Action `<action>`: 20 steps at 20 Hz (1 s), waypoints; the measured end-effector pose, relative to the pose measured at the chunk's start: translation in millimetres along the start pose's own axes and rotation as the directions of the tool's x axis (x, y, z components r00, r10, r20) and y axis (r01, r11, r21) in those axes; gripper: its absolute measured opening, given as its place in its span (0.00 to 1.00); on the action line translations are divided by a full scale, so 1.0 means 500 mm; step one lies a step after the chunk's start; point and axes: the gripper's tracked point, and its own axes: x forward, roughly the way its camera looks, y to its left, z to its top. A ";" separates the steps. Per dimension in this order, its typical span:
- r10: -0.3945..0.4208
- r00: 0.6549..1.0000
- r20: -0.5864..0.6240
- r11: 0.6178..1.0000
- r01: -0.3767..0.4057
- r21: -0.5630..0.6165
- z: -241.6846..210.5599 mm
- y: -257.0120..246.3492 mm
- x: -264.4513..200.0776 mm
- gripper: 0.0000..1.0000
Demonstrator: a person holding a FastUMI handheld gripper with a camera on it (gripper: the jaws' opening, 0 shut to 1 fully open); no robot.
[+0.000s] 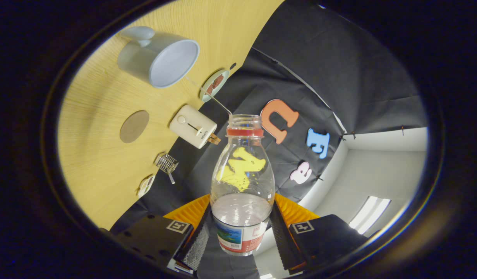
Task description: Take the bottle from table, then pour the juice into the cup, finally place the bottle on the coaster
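Note:
My gripper (241, 236) is shut on a clear plastic bottle (242, 182), both fingers pressing its labelled lower part. The bottle has a red neck ring, no cap, and clear liquid low inside. The whole view is rolled, so the wooden table (95, 155) stands off to the side of the fingers and the bottle is held up off it. A pale grey mug (161, 58) stands on the table well beyond the bottle's mouth, its opening facing me and looking empty. A round brown coaster (134, 126) lies flat on the table between the mug and the fingers.
A white toaster-like box (193, 126) sits by the table's back edge near the bottle's neck. A small dish (214, 84) with a long thin utensil lies past it. A little wire rack (167, 163) and a small packet (146, 185) lie nearer the fingers.

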 end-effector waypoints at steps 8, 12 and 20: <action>-0.011 0.999 0.044 0.994 0.015 -0.107 0.032 -0.027 0.012 0.80; -0.014 0.998 0.054 0.989 0.021 -0.144 0.042 -0.027 0.020 0.81; -0.033 0.997 0.072 0.985 0.045 -0.166 0.055 -0.042 0.023 0.81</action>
